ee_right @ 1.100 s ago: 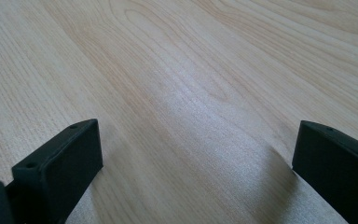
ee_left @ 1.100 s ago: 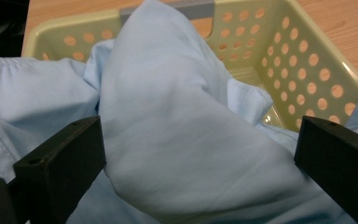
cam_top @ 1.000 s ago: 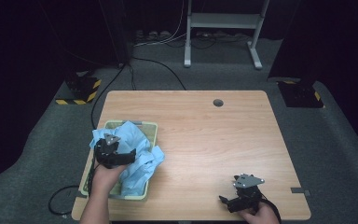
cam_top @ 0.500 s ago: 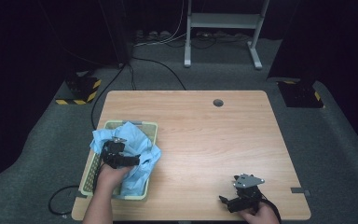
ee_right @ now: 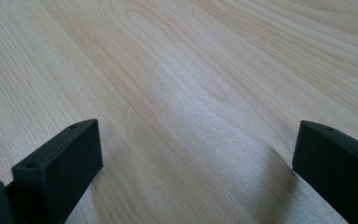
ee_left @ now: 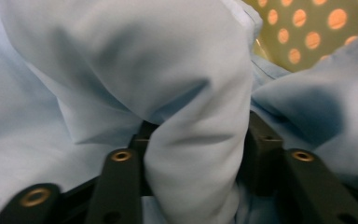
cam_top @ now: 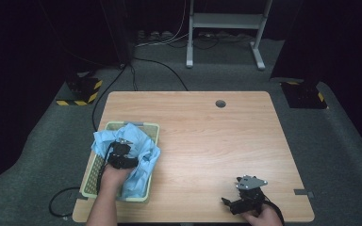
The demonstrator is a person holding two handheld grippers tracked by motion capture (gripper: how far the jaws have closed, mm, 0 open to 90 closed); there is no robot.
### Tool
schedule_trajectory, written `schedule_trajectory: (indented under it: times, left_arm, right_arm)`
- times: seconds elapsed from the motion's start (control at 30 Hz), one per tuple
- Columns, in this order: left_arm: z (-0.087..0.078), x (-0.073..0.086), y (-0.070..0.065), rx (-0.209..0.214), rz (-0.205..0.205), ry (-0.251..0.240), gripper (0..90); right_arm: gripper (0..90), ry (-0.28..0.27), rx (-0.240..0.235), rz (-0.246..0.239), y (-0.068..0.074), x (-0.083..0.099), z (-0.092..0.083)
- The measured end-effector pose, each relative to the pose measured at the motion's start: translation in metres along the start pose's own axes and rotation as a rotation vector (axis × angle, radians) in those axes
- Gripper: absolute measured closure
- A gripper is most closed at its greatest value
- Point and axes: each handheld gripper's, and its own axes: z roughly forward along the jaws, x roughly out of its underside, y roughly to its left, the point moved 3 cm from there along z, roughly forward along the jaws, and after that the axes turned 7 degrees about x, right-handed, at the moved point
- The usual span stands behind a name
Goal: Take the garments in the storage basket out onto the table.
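A crumpled light blue cloth (cam_top: 141, 162) fills a pale green perforated basket (cam_top: 133, 125) at the table's front left. My left gripper (cam_top: 120, 151) points down into it. Its jaws have just been closing, and a thick fold of the blue cloth (ee_left: 191, 93) is now pinched between them in the left gripper (ee_left: 198, 140) view. The basket's dotted wall (ee_left: 303, 32) shows behind the cloth. My right gripper (cam_top: 229, 203) rests near the front right edge of the table, open. In the right gripper (ee_right: 196, 144) view there is just bare wood (ee_right: 191, 70) between the jaws.
The wooden table (cam_top: 207, 136) has a small round cable hole (cam_top: 220, 103) near its far edge. Black cables (cam_top: 59, 207) trail off the front left corner onto grey carpet. A white stand (cam_top: 226, 28) is on the floor beyond the table.
My left gripper has sunk a little into the blue cloth in the basket, and the cloth has bunched around it. The right gripper has stayed where it was.
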Motion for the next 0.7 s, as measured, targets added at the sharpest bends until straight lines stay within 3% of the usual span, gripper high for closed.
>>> schedule_trajectory:
  times: [0.03, 0.1, 0.17, 0.33, 0.57, 0.7]
  left_arm:
    - [0.000, 0.000, -0.001, 0.002, 0.004, 0.005, 66.4]
    - [0.000, -0.001, -0.002, 0.002, 0.006, 0.012, 68.0]
    - [-0.002, -0.004, -0.004, 0.000, -0.030, 0.029, 71.3]
    - [-0.008, -0.008, -0.007, -0.008, -0.017, 0.015, 74.9]
    - [-0.030, -0.011, -0.015, -0.024, 0.017, -0.116, 75.3]
    - [-0.051, -0.008, -0.021, -0.025, 0.026, -0.246, 75.4]
  right_arm:
    - [1.3, 0.000, 0.000, 0.000, 0.000, 0.000, 0.000]
    - [1.3, 0.000, 0.000, 0.000, 0.000, 0.000, 0.000]
    - [1.3, -0.001, 0.000, 0.000, 0.000, 0.000, 0.000]
    - [1.3, -0.002, -0.001, 0.002, 0.000, 0.000, 0.000]
    - [1.3, -0.004, 0.000, 0.003, 0.000, 0.000, 0.000]
    - [1.3, -0.004, 0.001, 0.003, 0.000, 0.000, 0.000]
